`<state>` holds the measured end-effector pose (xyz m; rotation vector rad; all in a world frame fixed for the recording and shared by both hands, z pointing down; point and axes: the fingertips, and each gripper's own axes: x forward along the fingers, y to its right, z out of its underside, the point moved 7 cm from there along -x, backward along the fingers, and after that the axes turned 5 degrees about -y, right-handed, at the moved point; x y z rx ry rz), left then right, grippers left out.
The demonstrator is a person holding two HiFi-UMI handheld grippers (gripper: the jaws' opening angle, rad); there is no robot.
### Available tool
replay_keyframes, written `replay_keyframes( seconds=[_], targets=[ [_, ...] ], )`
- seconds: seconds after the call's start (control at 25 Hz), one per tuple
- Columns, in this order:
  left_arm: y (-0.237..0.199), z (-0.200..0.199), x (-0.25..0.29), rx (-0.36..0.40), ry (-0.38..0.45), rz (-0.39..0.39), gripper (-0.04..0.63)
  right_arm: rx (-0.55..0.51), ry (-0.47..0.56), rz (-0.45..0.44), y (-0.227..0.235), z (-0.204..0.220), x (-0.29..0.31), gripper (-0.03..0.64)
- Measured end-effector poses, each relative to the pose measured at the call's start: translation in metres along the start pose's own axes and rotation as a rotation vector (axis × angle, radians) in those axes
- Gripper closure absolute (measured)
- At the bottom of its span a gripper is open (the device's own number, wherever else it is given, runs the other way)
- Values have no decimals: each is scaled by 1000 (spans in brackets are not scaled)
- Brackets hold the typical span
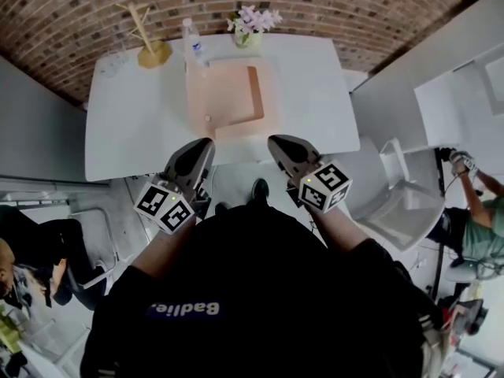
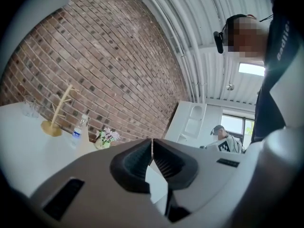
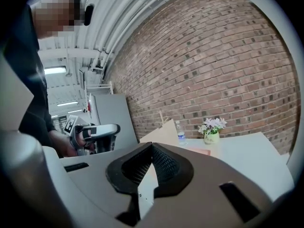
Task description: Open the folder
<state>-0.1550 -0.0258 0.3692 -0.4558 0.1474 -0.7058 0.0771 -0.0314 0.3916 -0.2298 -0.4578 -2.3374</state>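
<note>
Left tool [image 2: 152, 148]: jaws pressed together, nothing between them. Right tool [image 3: 151, 148]: the same, empty. Both sit lower centre in the head view, short of the bench [image 1: 315, 93].
Folder [image 1: 224, 105]: pink, upper centre on the bench, one cover apparently raised. Probably light, thin and bendable; best taken by a free cover edge.
Vase [image 1: 248, 38]: pale flowers.
Bottle [image 1: 192, 46]: clear, fill unreadable.

I see my left gripper [image 2: 152, 145] at lower centre, jaws pressed together; at left, a table [image 2: 21, 152] bears a stand [image 2: 57, 115], bottle [image 2: 79, 129] and flowers [image 2: 106, 137].
</note>
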Motion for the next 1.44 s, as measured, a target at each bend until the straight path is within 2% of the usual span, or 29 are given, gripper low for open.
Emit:
replay_keyframes(
  seconds=[0.2, 0.4, 0.64, 1.44],
  targets=[
    [18, 0, 6, 34, -18, 58, 592, -34, 36, -35, -17, -17, -7, 589],
    [23, 3, 10, 41, -30, 81, 592, -44, 52, -49, -22, -22, -12, 589],
    [26, 7, 16, 60, -57, 72, 592, -39, 57, -50, -20, -22, -17, 589],
    [27, 8, 20, 73, -72, 59, 592, -41, 65, -33, -16, -31, -24, 589]
  ],
)
